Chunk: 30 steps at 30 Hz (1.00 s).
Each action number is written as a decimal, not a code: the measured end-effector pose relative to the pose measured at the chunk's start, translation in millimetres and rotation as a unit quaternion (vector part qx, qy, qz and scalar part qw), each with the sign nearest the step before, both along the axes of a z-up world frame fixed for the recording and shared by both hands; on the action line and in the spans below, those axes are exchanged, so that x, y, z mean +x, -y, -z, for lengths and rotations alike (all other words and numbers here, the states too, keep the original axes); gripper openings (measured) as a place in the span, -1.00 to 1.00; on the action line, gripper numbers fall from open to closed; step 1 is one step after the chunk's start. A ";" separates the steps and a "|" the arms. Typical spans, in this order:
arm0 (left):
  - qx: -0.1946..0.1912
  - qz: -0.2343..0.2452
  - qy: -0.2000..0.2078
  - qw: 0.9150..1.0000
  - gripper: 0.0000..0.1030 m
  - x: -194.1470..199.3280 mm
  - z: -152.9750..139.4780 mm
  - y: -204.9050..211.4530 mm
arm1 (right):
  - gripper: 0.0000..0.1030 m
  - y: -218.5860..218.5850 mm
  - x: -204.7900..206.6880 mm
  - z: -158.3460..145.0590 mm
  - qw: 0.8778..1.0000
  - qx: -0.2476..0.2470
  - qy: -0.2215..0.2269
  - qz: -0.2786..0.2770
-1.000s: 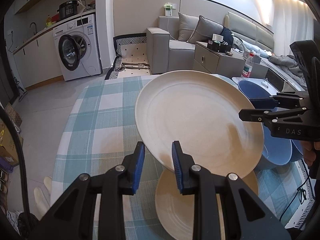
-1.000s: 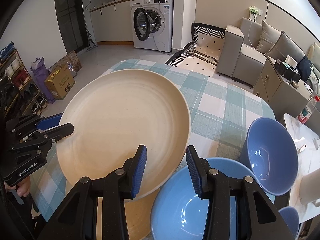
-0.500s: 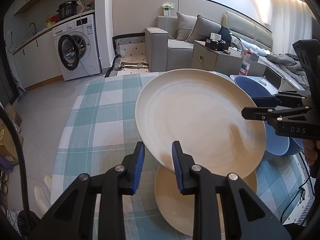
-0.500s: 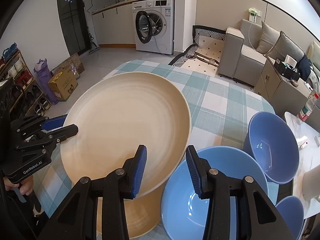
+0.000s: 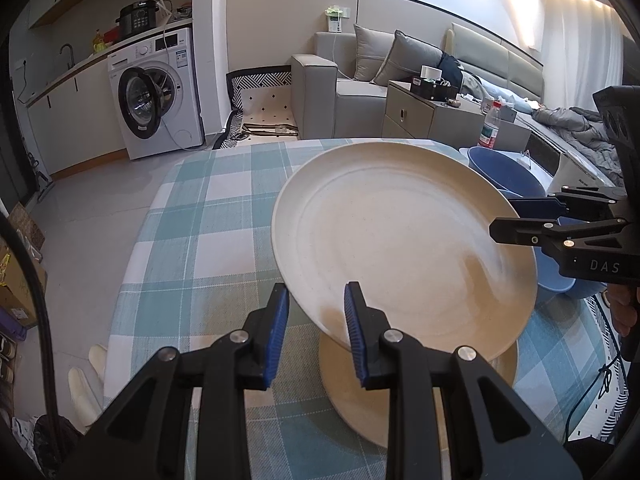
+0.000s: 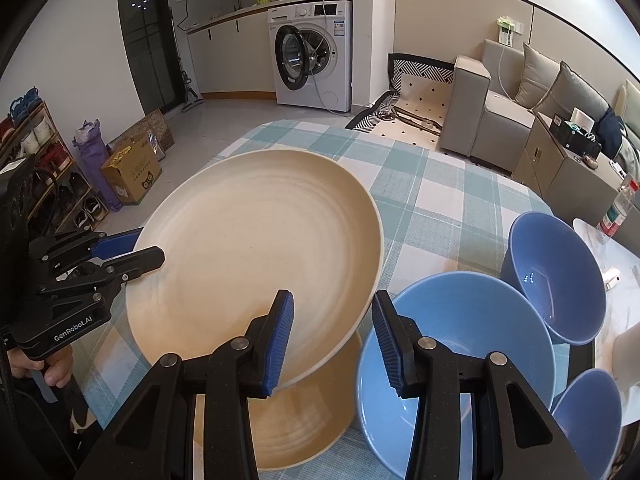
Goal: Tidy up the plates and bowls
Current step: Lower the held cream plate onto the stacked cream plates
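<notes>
Both grippers clamp one large round cream plate [image 5: 404, 248] by opposite rims: left gripper [image 5: 316, 334] on its near-left edge, right gripper [image 6: 332, 338] on its near-right edge; jaws of each are closed on the rim, not empty. Plate is held tilted in the air, directly above a second cream plate [image 6: 296, 420] lying flat on the blue-and-white checked tablecloth [image 5: 200, 240]; judged purpose: a two-sided hold keeps the wide plate steady for stacking on its match. Right wrist view alone shows three blue bowls, the wide blue bowl [image 6: 460, 360] just right of the lower plate, a deeper blue bowl [image 6: 560, 280] farther right, and a third small blue bowl [image 6: 588, 412] at the near right; left wrist view shows only bowl edges behind the plate.
</notes>
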<state>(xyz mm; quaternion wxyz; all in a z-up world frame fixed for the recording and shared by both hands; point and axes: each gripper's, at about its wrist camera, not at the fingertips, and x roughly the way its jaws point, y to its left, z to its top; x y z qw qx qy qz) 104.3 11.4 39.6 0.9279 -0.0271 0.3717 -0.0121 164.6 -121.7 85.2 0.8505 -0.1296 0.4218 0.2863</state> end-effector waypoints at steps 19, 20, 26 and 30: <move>0.002 0.006 -0.003 1.000 -0.49 -17.6 7.0 -4.4 | -0.18 -0.4 -31.6 3.7 1.000 0.008 0.003 0.004; 0.001 0.005 -0.002 1.000 -0.49 -18.4 7.1 -5.2 | -0.18 -0.2 -33.5 4.2 1.000 0.011 0.001 0.005; -0.003 0.008 -0.001 1.000 -0.49 -24.0 7.0 -7.0 | -0.18 5.0 -41.5 6.9 1.000 0.023 -0.002 0.011; -0.004 0.009 -0.002 1.000 -0.49 -26.8 7.5 -6.7 | -0.18 8.5 -47.2 8.5 0.999 0.029 -0.003 0.017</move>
